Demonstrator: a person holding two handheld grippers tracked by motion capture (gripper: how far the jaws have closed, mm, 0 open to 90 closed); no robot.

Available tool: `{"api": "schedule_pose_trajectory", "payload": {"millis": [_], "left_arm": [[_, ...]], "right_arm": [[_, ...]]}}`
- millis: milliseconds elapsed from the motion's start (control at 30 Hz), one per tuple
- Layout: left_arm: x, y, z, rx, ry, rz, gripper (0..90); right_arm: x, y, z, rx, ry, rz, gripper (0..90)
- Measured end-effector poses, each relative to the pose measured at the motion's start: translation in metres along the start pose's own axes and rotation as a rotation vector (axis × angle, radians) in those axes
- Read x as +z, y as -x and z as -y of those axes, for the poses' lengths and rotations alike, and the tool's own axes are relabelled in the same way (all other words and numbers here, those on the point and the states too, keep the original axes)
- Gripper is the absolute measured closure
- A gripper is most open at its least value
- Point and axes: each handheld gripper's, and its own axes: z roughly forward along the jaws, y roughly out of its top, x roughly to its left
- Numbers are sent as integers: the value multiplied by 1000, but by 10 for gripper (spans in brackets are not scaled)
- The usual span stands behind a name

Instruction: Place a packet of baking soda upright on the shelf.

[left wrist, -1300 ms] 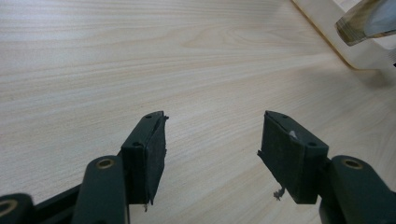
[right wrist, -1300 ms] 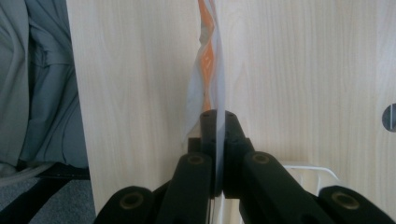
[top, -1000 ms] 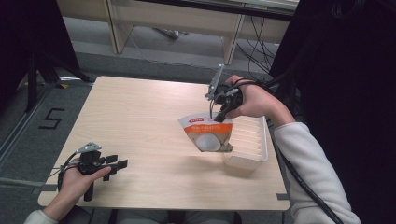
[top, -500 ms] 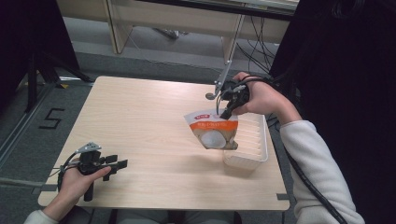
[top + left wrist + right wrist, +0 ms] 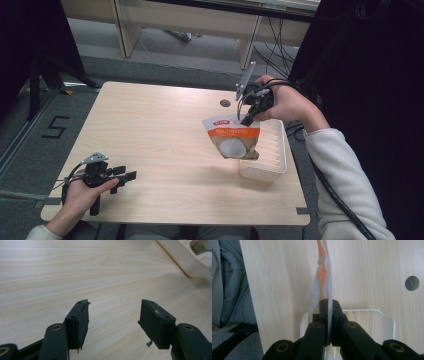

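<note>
Orange-and-white food pouch [image 5: 232, 136] hangs above a white ribbed tray [image 5: 272, 167], pinched at its top edge by the right gripper [image 5: 246, 119]. Left gripper [image 5: 113, 322], jaws wide and holding nothing, rests near the wooden table [image 5: 150, 130] front-left corner.

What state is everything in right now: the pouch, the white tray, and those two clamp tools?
Orange-and-white pouch: lifted, hanging by its top edge over the tray's near end.
White tray: flat on the table, nothing visible inside.
Right gripper: shut on the pouch's top edge.
Left gripper: open, nothing between its jaws, low over the wooden table.
</note>
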Motion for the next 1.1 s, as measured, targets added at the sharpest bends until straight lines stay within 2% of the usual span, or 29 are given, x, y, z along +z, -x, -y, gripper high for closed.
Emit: {"api": "schedule_pose_trajectory", "payload": {"millis": [133, 367, 400, 533, 567, 600, 667, 733, 1000, 1033, 1100], "left_arm": [[0, 0, 0, -1, 0, -1, 394], [0, 0, 0, -1, 0, -1, 394], [0, 0, 0, -1, 0, -1, 394], [0, 0, 0, -1, 0, -3, 394], [0, 0, 0, -3, 0, -2, 394], [0, 0, 0, -4, 0, -5, 395], [0, 0, 0, -9, -1, -7, 394], [-1, 0, 1, -1, 2, -10, 395], [-1, 0, 1, 2, 5, -16, 395], [-2, 0, 1, 4, 1, -14, 395], [-1, 0, 1, 4, 3, -11, 394]], "right_arm": [[-2, 0, 2, 20, -4, 6, 900], [-5, 2, 5, 10, 5, 6, 900], [-6, 2, 6, 27, 2, 9, 900], [-6, 4, 9, 14, 4, 10, 900], [-7, 3, 10, 36, 2, 8, 900], [-7, 4, 10, 20, 7, 7, 900], [-8, 3, 11, 38, 0, 11, 900], [-9, 4, 13, 25, 4, 10, 900], [-16, 4, 19, 34, 8, 14, 900], [-17, 3, 20, 55, 5, 20, 900], [-17, 4, 24, 55, 10, 18, 900]]}}
